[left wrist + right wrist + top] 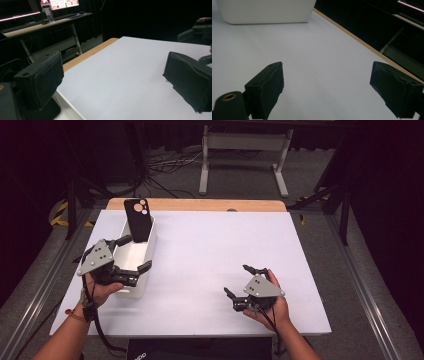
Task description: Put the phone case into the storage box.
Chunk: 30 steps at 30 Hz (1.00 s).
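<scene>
Both grippers hang wide open over the white table point(210, 270), nothing pinched.

Right gripper point(240, 280) sits near the front edge, left gripper point(134, 254) spread across the bin point(150, 251); further back, a black phone point(138, 220) stands upright in its far end, long axis vertical, cameras up.

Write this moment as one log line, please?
left gripper: open, at white bin | right gripper: open, over bare table | black phone case: upright in bin | nothing held

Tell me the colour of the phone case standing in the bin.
Black; the phone case shows best in the high view.
</scene>
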### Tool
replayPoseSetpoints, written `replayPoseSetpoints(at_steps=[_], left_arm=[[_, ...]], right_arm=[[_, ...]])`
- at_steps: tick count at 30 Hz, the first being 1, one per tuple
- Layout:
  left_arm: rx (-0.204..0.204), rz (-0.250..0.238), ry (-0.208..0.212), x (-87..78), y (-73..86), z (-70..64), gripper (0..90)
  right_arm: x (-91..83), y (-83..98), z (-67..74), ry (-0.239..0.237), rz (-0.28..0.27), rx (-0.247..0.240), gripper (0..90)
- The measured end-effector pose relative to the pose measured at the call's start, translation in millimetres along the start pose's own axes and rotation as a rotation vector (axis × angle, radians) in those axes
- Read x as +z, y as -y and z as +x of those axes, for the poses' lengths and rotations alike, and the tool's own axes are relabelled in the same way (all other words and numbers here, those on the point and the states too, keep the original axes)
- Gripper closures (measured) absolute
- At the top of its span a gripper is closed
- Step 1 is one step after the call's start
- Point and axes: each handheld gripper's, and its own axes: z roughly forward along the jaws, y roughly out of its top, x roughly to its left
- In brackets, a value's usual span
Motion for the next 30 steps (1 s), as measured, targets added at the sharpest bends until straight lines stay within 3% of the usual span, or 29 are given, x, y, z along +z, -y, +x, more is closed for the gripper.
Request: replayPoseSetpoints(at_steps=[8,14,18,25,28,30], left_arm=[[0.015,-0.003,0.043,5.3,4.9,-18.1,4.0],[0.052,0.002,0.053,10.1,9.9,-29.3,4.0],[0.040,-0.013,0.072,10.7,10.3,-32.3,4.0],[0.016,0.010,0.110,14.8,15.2,-40.0,4.4],[0.036,0.029,0.124,15.3,19.2,-46.4,4.5],[0.027,0.036,0.127,16.0,22.8,-49.6,4.6]], right_arm=[[0.3,0.3,2.2,-0.007,0.007,-0.004,12.6],[-0.7,0.5,4.9,-0.011,0.006,-0.009,12.6],[-1.5,0.4,3.6,-0.005,0.002,-0.003,12.6],[-2.4,0.1,1.3,-0.003,-0.003,0.008,12.5],[-1.8,0.1,1.8,-0.004,-0.002,0.010,12.5],[-1.6,0.0,3.9,-0.005,-0.001,-0.003,12.5]])
